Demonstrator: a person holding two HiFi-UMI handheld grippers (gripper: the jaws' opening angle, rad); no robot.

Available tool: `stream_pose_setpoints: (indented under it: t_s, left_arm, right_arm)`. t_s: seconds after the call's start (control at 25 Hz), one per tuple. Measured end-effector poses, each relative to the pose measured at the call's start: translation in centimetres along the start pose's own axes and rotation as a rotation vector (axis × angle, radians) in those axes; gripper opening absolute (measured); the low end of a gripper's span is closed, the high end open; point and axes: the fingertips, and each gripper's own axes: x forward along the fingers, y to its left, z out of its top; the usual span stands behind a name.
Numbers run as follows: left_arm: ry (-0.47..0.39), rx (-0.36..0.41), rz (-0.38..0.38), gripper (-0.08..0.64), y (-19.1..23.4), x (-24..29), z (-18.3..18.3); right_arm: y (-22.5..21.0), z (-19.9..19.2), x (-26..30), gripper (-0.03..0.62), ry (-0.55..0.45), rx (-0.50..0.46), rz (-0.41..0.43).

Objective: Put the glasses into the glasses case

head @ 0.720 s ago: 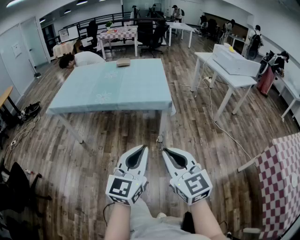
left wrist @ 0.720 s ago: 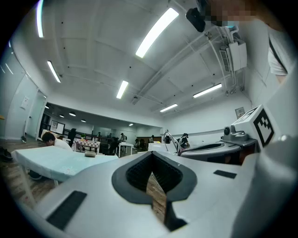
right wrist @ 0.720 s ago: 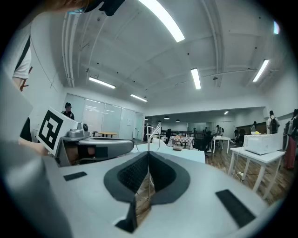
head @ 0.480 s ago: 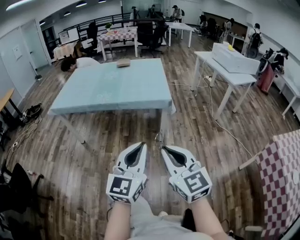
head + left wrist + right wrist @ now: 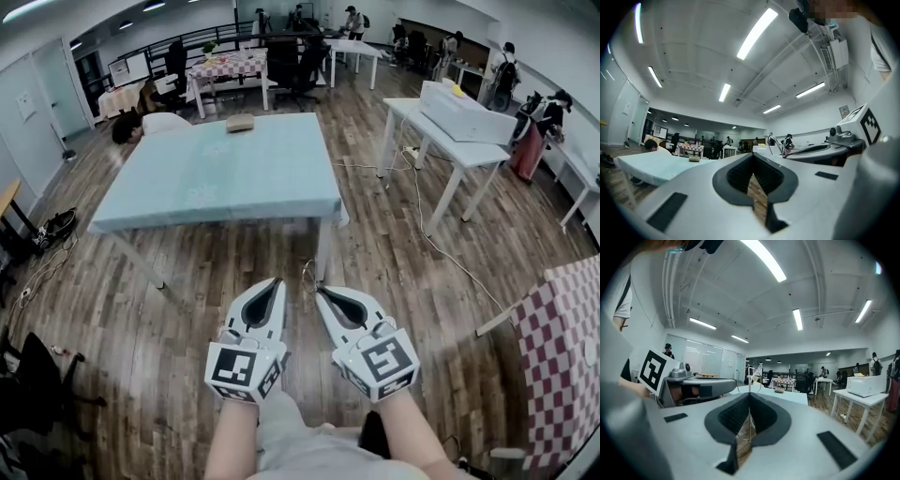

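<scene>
Low in the head view, you hold both grippers side by side over the wooden floor [image 5: 422, 272], short of the table [image 5: 262, 178].

Hard to make out: the glasses [image 5: 749, 378] show only as a thin wire. In the right gripper view it runs up between the pads and loops past the tip. Lenses and arms cannot be resolved in any view. Your forearms are cut off by the bottom edge. The checkered cloth [image 5: 562, 356] at right is clipped by the frame.

Right gripper [image 5: 319, 289]: jaws pressed together, pinching the glasses wire. Left gripper [image 5: 278, 281]: jaws pressed together, nothing between them, floor visible through the gap behind the pads.

Versus half a second ago: both grippers sit slightly higher and further left in the head view. The table and room have shifted with them by a small amount. Jaw posture is unchanged and the wire is at the right gripper's tip as before.

Containers: the glasses case [image 5: 240, 122] lies at the far end of the table, well apart from both grippers. It reads as a small tan lump. It is too small to tell whether it is open, or what is inside. A person [image 5: 141, 124] leans on the table's far left corner, near the case.
</scene>
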Motion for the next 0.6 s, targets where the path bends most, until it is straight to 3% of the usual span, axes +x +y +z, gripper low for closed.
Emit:
stream_pose_setpoints:
  t_s: [0.6]
  left_arm:
    - [0.021,-0.035,-0.01,0.008,6.5,4.3,-1.3]
  right_arm:
    - [-1.6,-0.9,7.4,0.014,0.032,0.042,0.019]
